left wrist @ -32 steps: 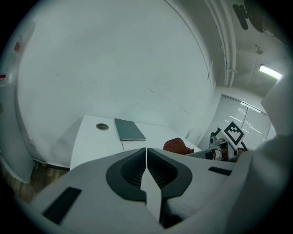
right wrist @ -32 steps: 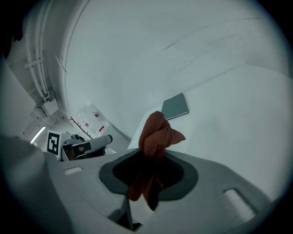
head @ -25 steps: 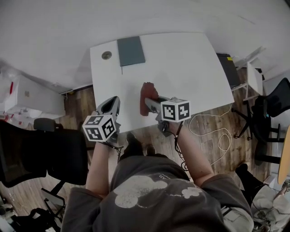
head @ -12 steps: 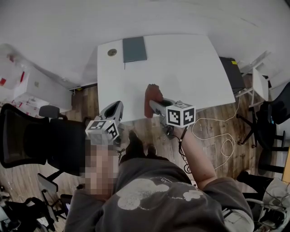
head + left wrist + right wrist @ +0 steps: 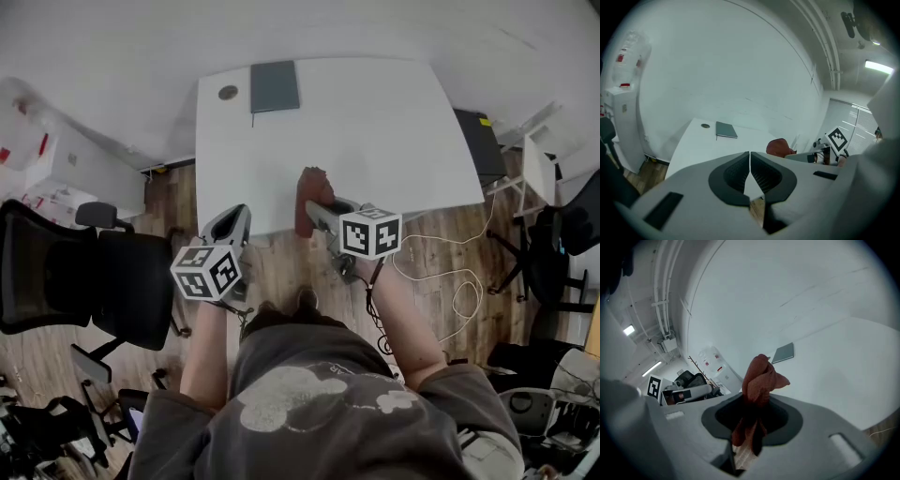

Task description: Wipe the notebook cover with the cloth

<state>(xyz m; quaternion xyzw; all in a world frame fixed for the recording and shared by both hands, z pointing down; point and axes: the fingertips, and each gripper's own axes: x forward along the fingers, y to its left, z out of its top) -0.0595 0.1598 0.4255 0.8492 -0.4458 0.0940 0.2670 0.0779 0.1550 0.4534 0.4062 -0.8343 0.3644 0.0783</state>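
Barely anything has shifted in half a second: both claws hang at the near edge as before, and the left one has drifted slightly outward.

Item 1. White desk (image 5: 394, 141). Mostly bare, which I judge leaves a free path to the far corner.

Item 2. Black office chair (image 5: 103, 281). It stands on the wood floor to my left, off the desk and out of the work.

Item 3. Right claw (image 5: 315, 210). It is clamped on the cloth and held just over the near desk edge. The right gripper view shows the jaws pinching the cloth low down, so a loose bunch stands out in front. I read this as a grip chosen to give a soft wiping face.

Item 4. Left claw (image 5: 232, 218). It is at the near left edge with its tips pressed together and nothing between them. I judge it is parked clear, perhaps to steady the book later.

Item 5. Grey notebook (image 5: 275, 86). It lies flat and closed at the far left corner of the desk, well apart from both claws. Wiping has not yet begun.

Item 6. Rust-red cloth (image 5: 310, 190). It is bunched and upright, and held in the air.

Item 7. Round grommet (image 5: 228, 92). It sits just beside the notebook, on its left.
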